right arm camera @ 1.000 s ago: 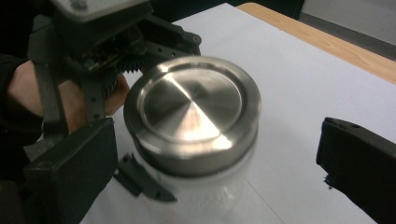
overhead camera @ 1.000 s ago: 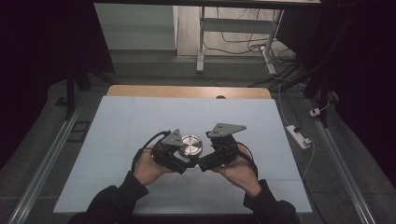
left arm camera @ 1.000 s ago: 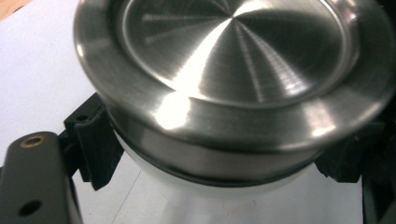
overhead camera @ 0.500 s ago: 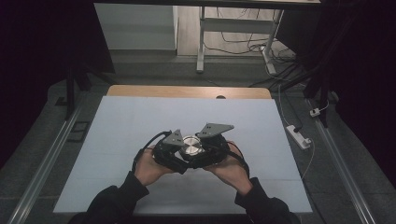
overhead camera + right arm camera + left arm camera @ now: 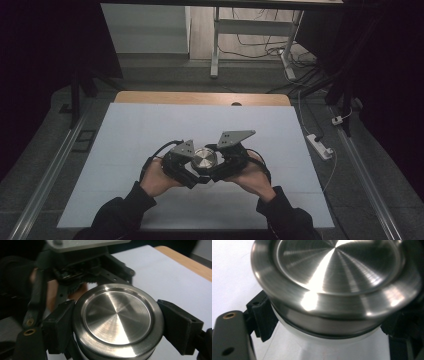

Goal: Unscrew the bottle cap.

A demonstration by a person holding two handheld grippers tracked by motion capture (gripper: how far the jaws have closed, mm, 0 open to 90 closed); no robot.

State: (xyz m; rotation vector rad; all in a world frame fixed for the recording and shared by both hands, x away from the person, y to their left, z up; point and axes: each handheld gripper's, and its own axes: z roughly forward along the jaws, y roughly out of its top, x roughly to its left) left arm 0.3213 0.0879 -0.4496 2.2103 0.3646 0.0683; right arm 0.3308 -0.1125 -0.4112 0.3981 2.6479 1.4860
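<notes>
A small jar with a brushed steel lid and a pale body is held between both hands at the table's near middle. My left gripper is shut on the jar's body just under the lid; its black pads press on either side of it. My right gripper comes in from the right, and its jaws have just been closing with the lid between them. Its pads now sit against the lid's rim on both sides. The jar's lower part is hidden by the grippers.
A white sheet covers the table, with a wooden strip at the far edge. A power strip lies on the floor to the right. Metal rails run along both sides of the table.
The right gripper has moved left onto the jar and its jaws have closed around the lid. The left hand and the jar have stayed in place.
</notes>
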